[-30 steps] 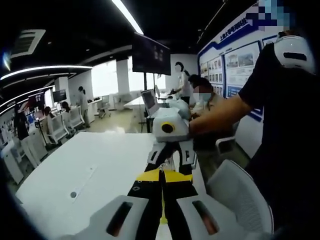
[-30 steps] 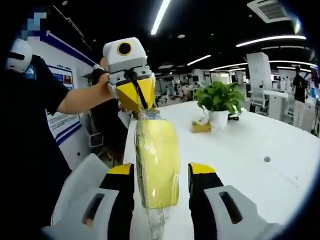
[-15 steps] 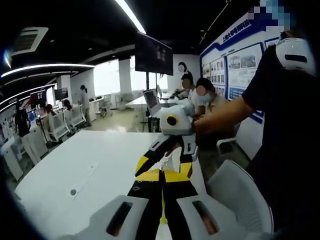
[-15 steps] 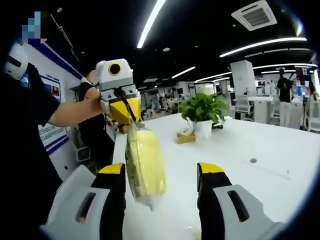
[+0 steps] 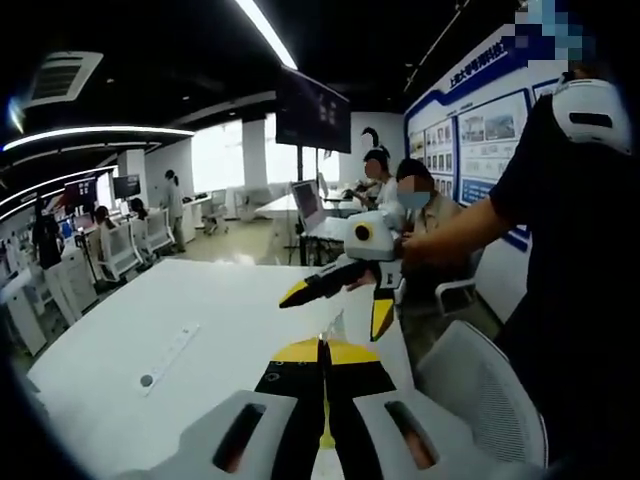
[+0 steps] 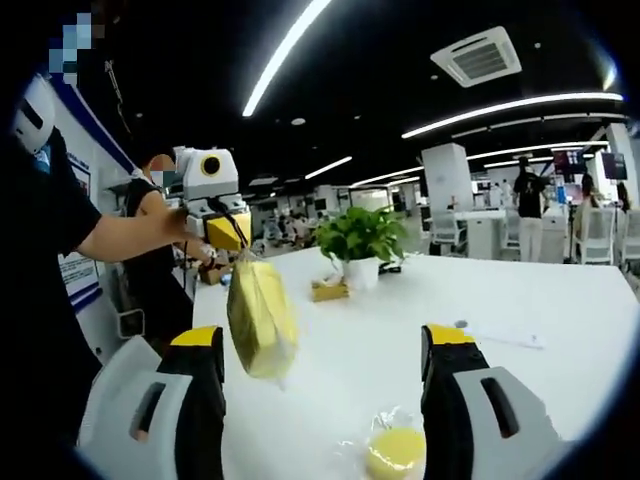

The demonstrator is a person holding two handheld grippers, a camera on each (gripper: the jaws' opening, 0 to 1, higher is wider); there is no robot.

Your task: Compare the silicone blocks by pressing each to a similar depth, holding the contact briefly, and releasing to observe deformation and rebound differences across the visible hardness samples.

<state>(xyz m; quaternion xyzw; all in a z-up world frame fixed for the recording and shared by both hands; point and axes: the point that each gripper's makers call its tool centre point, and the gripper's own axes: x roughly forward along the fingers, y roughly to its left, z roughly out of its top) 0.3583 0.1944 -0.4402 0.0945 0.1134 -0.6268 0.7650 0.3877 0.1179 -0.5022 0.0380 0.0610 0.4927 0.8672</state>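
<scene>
Release step of the comparison, judged from the present layout: right claw [image 6: 320, 400] standing wide, jaws far apart with nothing between them; left claw [image 6: 228, 232] pinching shut on the top edge of the clear wrapper around a yellow rectangular silicone block [image 6: 260, 318], dangling it above the white desk [image 6: 560, 320].

Seen from the left gripper view: left claw's own jaws [image 5: 322, 372] lying closed together, right claw [image 5: 340, 300] spreading open ahead of them.

Block hanging between and slightly toward the left jaw of the right claw, apart from both (no dent readable at this size, faces looking even and rebounded). A second sample, a round yellow silicone piece in clear wrap [image 6: 393, 452], resting on the desk near the lower edge of the right gripper view.

Likely next: closing again on a sample to a matching depth, holding briefly.

Beyond: a green potted plant in a white pot [image 6: 360, 245] on the desk.
</scene>
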